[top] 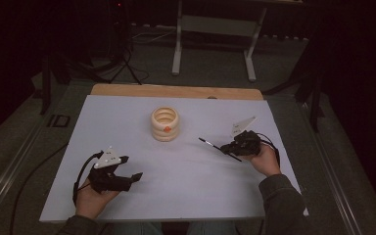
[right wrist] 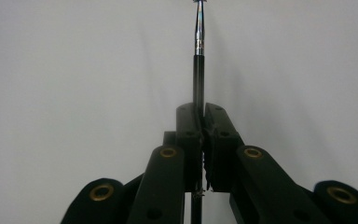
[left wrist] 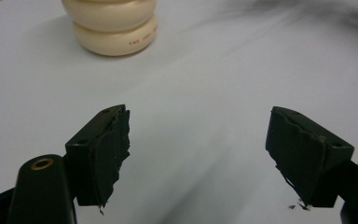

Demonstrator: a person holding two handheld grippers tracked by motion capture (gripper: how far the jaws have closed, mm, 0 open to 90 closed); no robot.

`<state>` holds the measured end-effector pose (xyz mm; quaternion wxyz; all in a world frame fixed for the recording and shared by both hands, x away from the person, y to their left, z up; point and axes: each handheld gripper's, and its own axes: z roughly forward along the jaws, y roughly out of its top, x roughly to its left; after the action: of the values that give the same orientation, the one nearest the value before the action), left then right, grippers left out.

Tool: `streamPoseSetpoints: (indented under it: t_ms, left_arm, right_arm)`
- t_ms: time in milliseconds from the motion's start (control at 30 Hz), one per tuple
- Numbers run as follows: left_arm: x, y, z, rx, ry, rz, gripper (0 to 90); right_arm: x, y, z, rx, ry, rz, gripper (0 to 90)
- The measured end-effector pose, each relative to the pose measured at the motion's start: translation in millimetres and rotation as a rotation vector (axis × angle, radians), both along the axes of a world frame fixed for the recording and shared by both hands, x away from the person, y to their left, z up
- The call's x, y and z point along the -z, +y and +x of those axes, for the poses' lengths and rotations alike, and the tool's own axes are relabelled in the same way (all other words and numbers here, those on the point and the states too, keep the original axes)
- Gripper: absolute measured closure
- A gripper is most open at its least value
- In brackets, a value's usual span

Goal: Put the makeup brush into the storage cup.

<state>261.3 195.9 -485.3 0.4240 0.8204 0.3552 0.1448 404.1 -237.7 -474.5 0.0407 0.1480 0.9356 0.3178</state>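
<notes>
My right gripper [top: 236, 146] is clamped on a thin brush [top: 219, 148] whose tip points up-left toward the cream holder [top: 165, 124], just beyond it. My left gripper [top: 127, 177] hangs wide, empty, farther off.

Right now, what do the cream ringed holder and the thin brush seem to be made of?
The ringed holder: probably glazed ceramic or plastic, given its smooth cream sheen. The brush, clamped in the right gripper: dark glossy handle, shiny metal ferrule.

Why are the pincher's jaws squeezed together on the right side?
Shut on a thin brush: the right gripper's jaws pinch its dark handle, which sticks out ahead.
</notes>
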Motion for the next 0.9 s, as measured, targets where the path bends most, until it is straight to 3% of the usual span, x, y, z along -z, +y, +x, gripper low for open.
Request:
streamPoseSetpoints:
  t_ms: [500,667,900]
  left_arm:
    - [-8.7,-19.3,0.3,0.066,-0.016,-0.005,22.6]
    - [-12.8,-33.2,1.6,0.123,-0.015,-0.015,26.6]
    - [-15.4,-49.4,5.5,0.182,-0.013,-0.032,31.2]
  right_arm:
    - [-13.6,15.7,-57.7,-0.043,-0.051,0.186,85.6]
    - [-13.2,27.8,-74.6,-0.066,-0.054,0.247,85.6]
    - [-16.2,52.7,-84.4,-0.112,-0.045,0.294,85.5]
